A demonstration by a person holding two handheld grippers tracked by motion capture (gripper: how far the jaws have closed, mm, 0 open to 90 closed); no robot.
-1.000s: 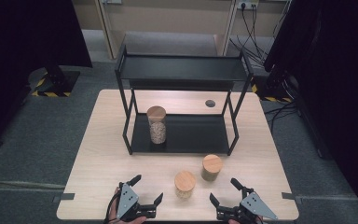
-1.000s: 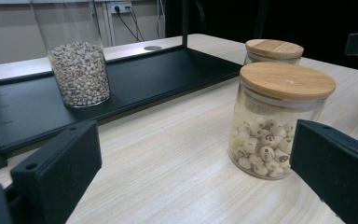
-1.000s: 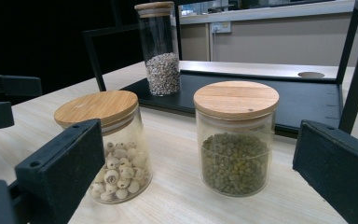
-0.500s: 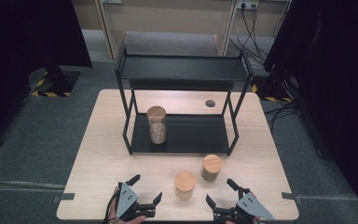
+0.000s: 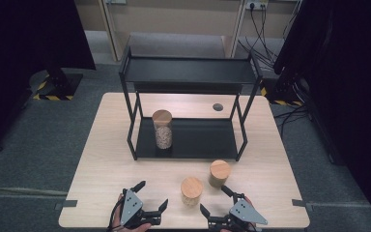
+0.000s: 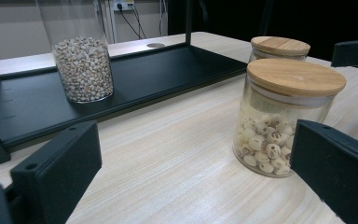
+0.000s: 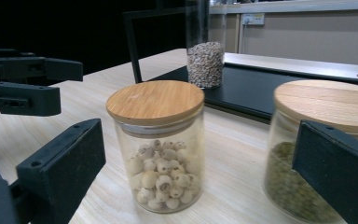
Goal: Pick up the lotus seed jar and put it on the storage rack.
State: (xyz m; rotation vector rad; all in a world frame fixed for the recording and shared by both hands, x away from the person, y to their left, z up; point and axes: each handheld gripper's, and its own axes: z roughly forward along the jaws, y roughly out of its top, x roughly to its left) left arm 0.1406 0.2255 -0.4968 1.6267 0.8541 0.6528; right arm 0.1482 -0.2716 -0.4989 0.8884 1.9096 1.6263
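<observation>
Nearest the table's front edge, L gripper [image 5: 147, 207] at about 7 o'clock of the tabletop, jaws spread wide, nothing between them; R gripper [image 5: 212, 216] at about 5 o'clock, jaws also spread and empty, pointed toward the jars. Just ahead, between the two grippers and slightly toward the R one, stands the lotus-seed jar [image 5: 192, 190], w/ wooden lid on, upright, roughly a third full of pale round seeds; in the R gripper view it sits dead centre between the jaws [image 7: 157, 144], not yet touched. At its 1–2 o'clock, near but apart, the green-bean jar [image 5: 219, 173], lidded, upright, dark green fill visible in the R gripper view [image 7: 326, 149]. Farther back, the black two-tier shelf [image 5: 188, 139] w/ the tall grain jar [image 5: 162, 129] on the lower tier at its left end; rest of lower tier bare, upper tier bare as far as I can see. Beyond that, table's grommet hole [image 5: 218, 107] at 12–1 o'clock. Progress, my read: looks like jars go onto the shelf; one is on, two are left on the table. Neither is gripped yet, so it's early in the next pick, R gripper lined up on the lotus-seed jar.
</observation>
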